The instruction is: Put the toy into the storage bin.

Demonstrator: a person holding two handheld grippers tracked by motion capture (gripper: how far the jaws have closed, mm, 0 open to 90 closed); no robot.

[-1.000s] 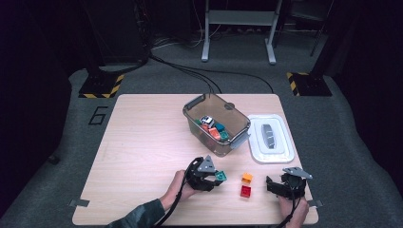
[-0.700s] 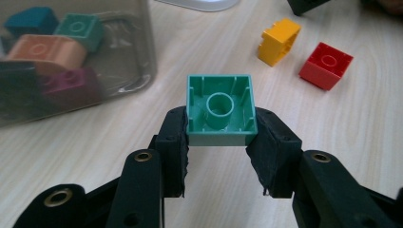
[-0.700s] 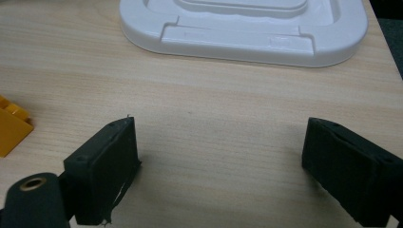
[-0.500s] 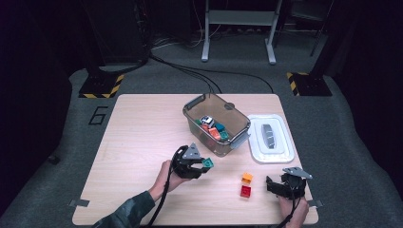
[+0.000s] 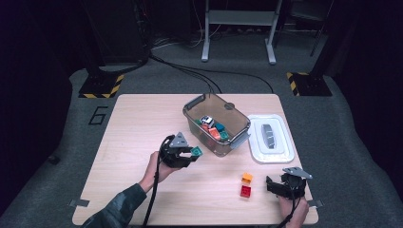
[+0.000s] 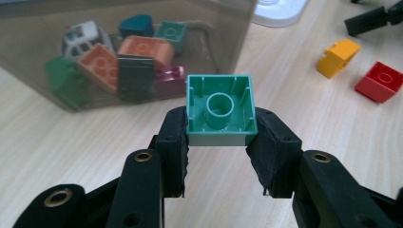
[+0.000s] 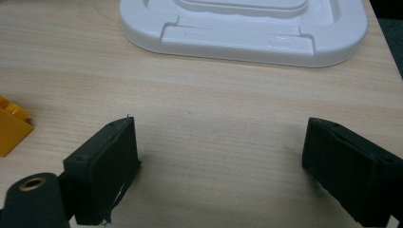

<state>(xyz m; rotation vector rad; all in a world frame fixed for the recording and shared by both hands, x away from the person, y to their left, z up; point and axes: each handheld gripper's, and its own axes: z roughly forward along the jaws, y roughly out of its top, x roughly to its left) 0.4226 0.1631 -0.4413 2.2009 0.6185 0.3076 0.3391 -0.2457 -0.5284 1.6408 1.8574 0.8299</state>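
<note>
My left gripper (image 6: pixel 219 142) is shut on a teal brick (image 6: pixel 220 109), held above the table with its hollow underside facing the camera. In the high view the left gripper (image 5: pixel 190 154) holds that teal brick (image 5: pixel 196 151) just left of a clear bin (image 5: pixel 240 121), which contains several coloured bricks (image 5: pixel 213 128). An orange brick (image 5: pixel 247 177) and a red brick (image 5: pixel 246 191) lie on the table near the front. My right gripper (image 5: pixel 273 184) rests open to their right, with nothing between its fingers (image 7: pixel 107 166).
The white bin lid (image 5: pixel 270 137) lies flat right of the bin; its edge (image 7: pixel 247 33) lies ahead of the right gripper. The table's front and right edges are near my right hand. Bare wood spreads over the table's left half.
My left gripper has carried the teal brick up and leftward from near the loose bricks, then turned toward the bin. The right gripper has stayed still.
</note>
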